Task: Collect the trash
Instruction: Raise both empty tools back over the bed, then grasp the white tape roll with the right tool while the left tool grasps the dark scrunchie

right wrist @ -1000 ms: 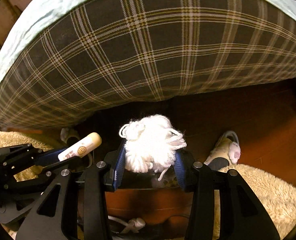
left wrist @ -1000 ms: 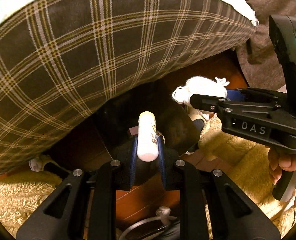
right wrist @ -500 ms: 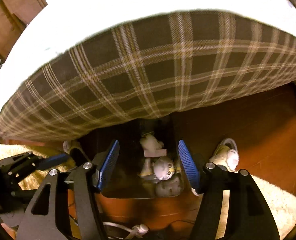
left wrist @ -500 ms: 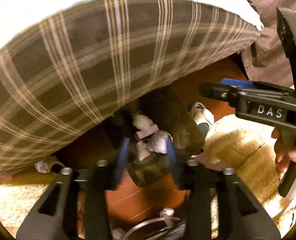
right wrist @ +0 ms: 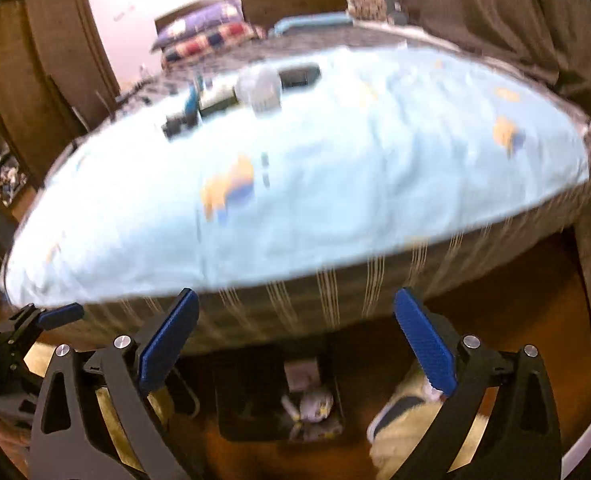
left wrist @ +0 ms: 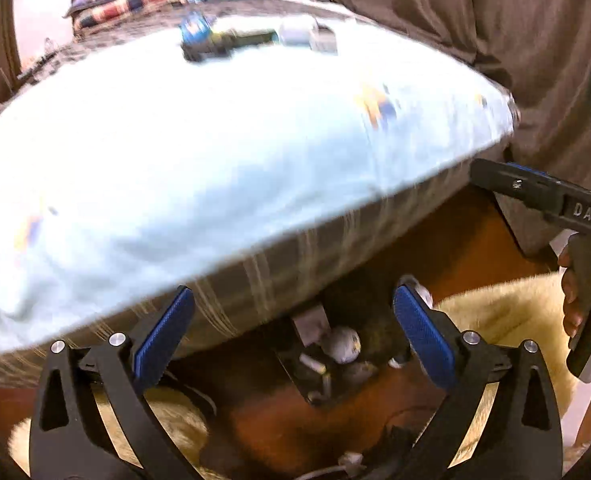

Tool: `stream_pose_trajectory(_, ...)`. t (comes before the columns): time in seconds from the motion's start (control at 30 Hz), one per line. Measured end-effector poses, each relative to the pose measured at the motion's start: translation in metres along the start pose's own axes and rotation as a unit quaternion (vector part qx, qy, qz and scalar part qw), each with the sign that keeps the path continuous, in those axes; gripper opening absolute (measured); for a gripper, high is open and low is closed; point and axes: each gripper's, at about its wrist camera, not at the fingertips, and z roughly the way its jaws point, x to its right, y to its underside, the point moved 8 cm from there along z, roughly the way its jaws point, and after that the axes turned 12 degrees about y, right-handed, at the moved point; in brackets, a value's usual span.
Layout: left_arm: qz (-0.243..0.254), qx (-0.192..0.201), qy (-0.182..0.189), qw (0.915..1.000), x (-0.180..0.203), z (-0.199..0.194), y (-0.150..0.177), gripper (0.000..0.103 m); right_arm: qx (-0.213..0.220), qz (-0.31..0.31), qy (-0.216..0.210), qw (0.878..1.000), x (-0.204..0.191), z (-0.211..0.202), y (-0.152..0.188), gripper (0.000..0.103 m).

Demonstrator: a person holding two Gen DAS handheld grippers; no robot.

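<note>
Right wrist view takes in the bed (right wrist: 315,184) first: a pale blue sheet over a brown plaid side, filling most of the frame, motion-blurred. On the sheet toward the far edge lies a cluster of small things (right wrist: 239,96), one pale and rounded, the others dark with a touch of blue; too smeared to name, but in my judgement the remaining trash to gather. Below the bed's near edge, on the wooden floor, stands a dark trash bin (right wrist: 279,396) holding a few pale crumpled pieces (right wrist: 309,402). A cream fluffy rug (left wrist: 495,312) lies right of the bin.

From the bed's near edge, the cluster lies forward and slightly left of the right gripper (right wrist: 295,344), well apart from it across the sheet. In the left wrist view it sits straight ahead and far off (left wrist: 251,38), its long axis running left to right across both views. Neither gripper looks clearly nearer; either can reach, and a grab across the cluster's short side seems easiest.

Both pairs of jaws stand wide apart and hold nothing: the left gripper (left wrist: 291,340) hangs above the bin, the right likewise.
</note>
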Motion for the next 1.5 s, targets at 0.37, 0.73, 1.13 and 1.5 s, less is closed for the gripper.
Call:
stream_pose_trajectory(0.37, -0.006, 0.047, -0.039, 0.9981, -0.044, -0.014, -0.077, 0.095, 0.035, -0.009, -0.003, 0.999, -0.020, 0.034, -0.068, 0.099)
stream_pose_trajectory(0.73, -0.030, 0.030, -0.067, 0.9968, -0.108, 0.030, -0.139, 0.095, 0.021, -0.034, 0.012, 0.999, -0.036, 0.097, -0.108, 0.099)
stream_pose_trajectory(1.13, -0.034, 0.036, -0.055, 0.9972, -0.128, 0.074, -0.194, 0.092, 0.025, -0.055, 0.003, 0.998, -0.057, 0.141, -0.145, 0.069)
stream_pose_trajectory(1.5, -0.035, 0.027, -0.043, 0.9981, -0.135, 0.111, -0.233, 0.075, 0.032, -0.065, 0.007, 0.997, -0.065, 0.153, -0.157, 0.037)
